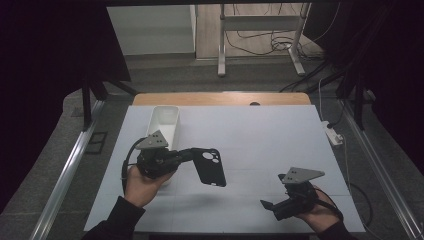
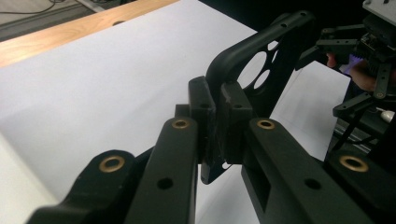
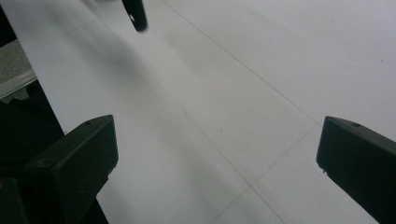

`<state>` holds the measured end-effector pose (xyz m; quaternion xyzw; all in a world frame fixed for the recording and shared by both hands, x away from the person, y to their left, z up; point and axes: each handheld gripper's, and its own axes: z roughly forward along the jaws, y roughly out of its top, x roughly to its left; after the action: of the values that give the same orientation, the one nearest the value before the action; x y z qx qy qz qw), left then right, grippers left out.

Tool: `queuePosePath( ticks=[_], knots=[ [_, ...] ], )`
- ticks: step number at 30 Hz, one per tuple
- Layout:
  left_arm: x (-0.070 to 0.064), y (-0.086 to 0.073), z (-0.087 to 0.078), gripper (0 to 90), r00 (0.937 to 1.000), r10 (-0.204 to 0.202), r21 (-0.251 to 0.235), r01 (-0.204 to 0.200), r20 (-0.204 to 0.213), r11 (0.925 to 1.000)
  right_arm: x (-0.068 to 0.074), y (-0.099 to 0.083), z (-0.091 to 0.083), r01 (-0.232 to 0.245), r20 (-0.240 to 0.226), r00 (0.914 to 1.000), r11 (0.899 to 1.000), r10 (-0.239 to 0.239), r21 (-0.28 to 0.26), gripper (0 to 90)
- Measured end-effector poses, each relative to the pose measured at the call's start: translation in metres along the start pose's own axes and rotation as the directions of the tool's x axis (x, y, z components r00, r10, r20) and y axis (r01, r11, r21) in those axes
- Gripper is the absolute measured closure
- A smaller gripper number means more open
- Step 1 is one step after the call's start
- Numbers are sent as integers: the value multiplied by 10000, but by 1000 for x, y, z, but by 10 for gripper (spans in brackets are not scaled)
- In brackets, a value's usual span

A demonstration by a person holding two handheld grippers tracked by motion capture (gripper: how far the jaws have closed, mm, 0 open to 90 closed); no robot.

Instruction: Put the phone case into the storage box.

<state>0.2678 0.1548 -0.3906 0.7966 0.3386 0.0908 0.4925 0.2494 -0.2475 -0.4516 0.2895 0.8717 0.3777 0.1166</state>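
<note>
left claw [image 2: 217,126] clamped on phone case [image 1: 210,166] | right claw [image 3: 219,154] wide, empty

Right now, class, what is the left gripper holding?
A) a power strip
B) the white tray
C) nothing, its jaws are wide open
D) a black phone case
D: the left gripper has its jaws clamped on an edge of the black phone case, which it holds above the white table.

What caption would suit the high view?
Left gripper holds a black phone case above the white table; right gripper open.
</note>
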Motion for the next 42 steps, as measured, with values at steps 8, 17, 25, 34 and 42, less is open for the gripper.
queuePosePath(
  ticks=[8,17,25,34,42],
  knots=[
    [7,3,-15,851,9997,-107,38,108,-240,9999,-7,-13,-14,-324,343,9989,9994,326,-80,0],
    [14,8,-32,850,9988,-226,8,226,-439,9997,-11,-27,-25,-627,690,9956,9980,633,-110,0],
    [18,12,-43,851,9981,-228,70,232,-564,9997,-17,-36,-34,-1170,991,9880,9929,1184,-203,0],
    [26,14,-57,851,9959,-379,16,382,-817,9993,-23,-47,-45,-1724,1444,9741,9847,1743,-254,0],
    [32,17,-67,851,9928,-367,70,377,-1144,9993,-24,-49,-49,-1952,1578,9676,9803,1973,-286,0]
  ],
)
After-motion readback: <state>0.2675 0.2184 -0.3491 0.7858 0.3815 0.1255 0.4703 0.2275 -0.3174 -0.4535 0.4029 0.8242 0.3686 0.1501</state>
